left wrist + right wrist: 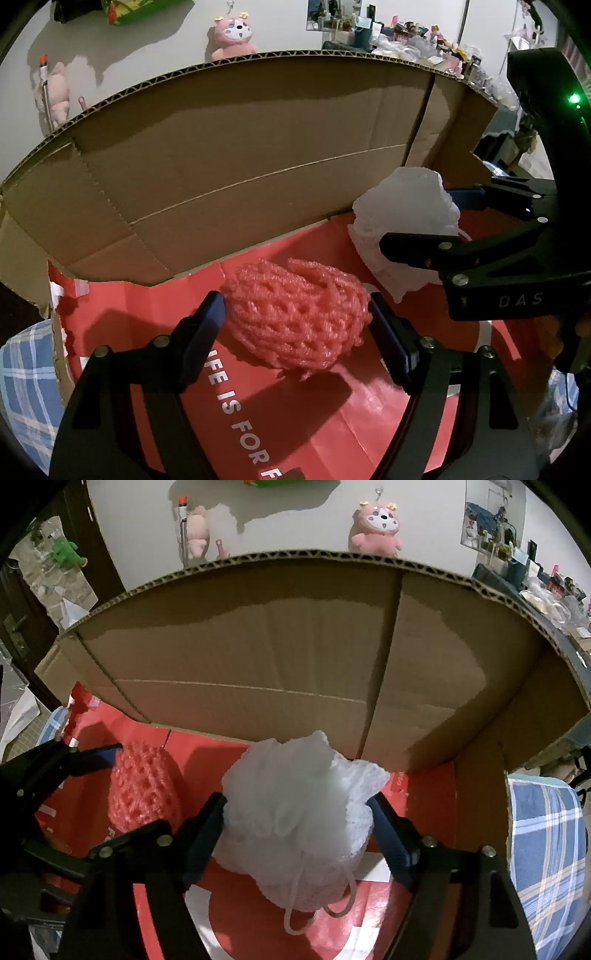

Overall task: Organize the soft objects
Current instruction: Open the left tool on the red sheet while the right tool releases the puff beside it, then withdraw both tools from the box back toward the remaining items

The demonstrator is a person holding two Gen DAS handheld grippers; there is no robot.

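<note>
a white wall with a hanging pink plush toy [232,37] rises behind an open cardboard box [236,147] whose floor is red. inside, the left claw [297,325] stands spread around a pink foam net [299,317]; whether its pads touch the net i cannot tell. just beside it, the right claw [297,825] is spread around a white mesh pouf [299,823], its cord trailing onto the red floor, the pads at its sides. blue plaid cloth [546,856] lies outside the box.
</note>
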